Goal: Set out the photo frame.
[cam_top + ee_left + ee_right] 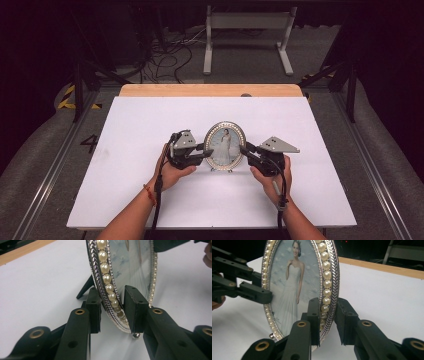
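Overhead, both forearms reach in from the near edge of the white table (125, 150), hands angled inward, the left gripper (206, 151) and right gripper (243, 149) meeting an upright oval picture frame (225, 145) at mid-table. Close in, the left gripper's (112, 306) jaws straddle the pearl-trimmed rim with a gap showing. Likewise, the right gripper's (328, 315) jaws bracket the frame's other edge, not fully pressed.

A painted "4" (90, 143) stands on the grey floor (45, 165) at nine o'clock from the table (150, 200); nothing else is legible.
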`<state>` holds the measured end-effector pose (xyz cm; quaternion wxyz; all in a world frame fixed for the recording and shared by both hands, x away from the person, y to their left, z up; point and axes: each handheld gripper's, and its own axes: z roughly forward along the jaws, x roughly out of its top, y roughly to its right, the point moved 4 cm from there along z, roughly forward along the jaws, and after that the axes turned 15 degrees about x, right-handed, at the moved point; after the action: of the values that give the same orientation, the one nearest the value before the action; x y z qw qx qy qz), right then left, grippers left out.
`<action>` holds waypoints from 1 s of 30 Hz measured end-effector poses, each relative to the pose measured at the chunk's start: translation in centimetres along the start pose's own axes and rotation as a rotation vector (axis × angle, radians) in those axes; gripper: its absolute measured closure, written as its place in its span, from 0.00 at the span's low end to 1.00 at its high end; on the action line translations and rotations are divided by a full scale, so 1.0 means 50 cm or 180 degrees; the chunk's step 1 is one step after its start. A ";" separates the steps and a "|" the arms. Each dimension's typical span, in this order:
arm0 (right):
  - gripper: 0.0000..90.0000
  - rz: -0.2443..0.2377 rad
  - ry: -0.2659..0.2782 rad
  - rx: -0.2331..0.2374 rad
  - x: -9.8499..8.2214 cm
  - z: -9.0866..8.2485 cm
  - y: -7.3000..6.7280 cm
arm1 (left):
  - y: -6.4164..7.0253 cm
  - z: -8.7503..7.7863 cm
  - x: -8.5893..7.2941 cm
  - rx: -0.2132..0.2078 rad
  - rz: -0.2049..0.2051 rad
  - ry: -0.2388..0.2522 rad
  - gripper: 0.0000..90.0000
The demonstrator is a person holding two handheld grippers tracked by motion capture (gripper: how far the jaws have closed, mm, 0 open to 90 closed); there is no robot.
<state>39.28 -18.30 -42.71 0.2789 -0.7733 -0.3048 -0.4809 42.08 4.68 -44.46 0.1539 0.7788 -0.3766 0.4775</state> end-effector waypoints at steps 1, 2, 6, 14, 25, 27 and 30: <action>0.82 0.0003 -0.0001 -0.0009 0.000 0.001 0.001 | 0.002 -0.001 0.000 0.0017 0.0017 0.0003 0.76; 0.82 0.0001 -0.0001 -0.0010 0.001 0.001 0.003 | 0.002 -0.002 -0.001 0.0011 0.0007 0.0005 0.76; 0.83 -0.0017 -0.0001 -0.0007 0.001 0.003 0.002 | 0.002 -0.002 -0.003 0.0001 -0.0025 0.0012 0.76; 0.82 -0.0031 -0.0003 -0.0026 0.000 0.002 0.000 | 0.003 0.000 -0.003 0.0041 -0.0005 0.0025 0.76; 0.81 -0.0065 -0.0095 -0.0040 -0.005 0.003 -0.002 | 0.004 0.001 -0.003 0.0077 0.0027 0.0037 0.75; 0.81 -0.0054 -0.0118 -0.0022 -0.006 0.002 -0.002 | 0.005 0.001 -0.002 0.0094 0.0032 0.0033 0.75; 0.82 -0.0096 -0.0138 -0.0010 -0.006 0.001 -0.002 | 0.006 0.001 -0.002 0.0130 0.0069 0.0030 0.74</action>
<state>39.11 -18.27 -42.98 0.2638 -0.7793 -0.3216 -0.4687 41.87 4.51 -44.58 0.1345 0.7754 -0.3744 0.4904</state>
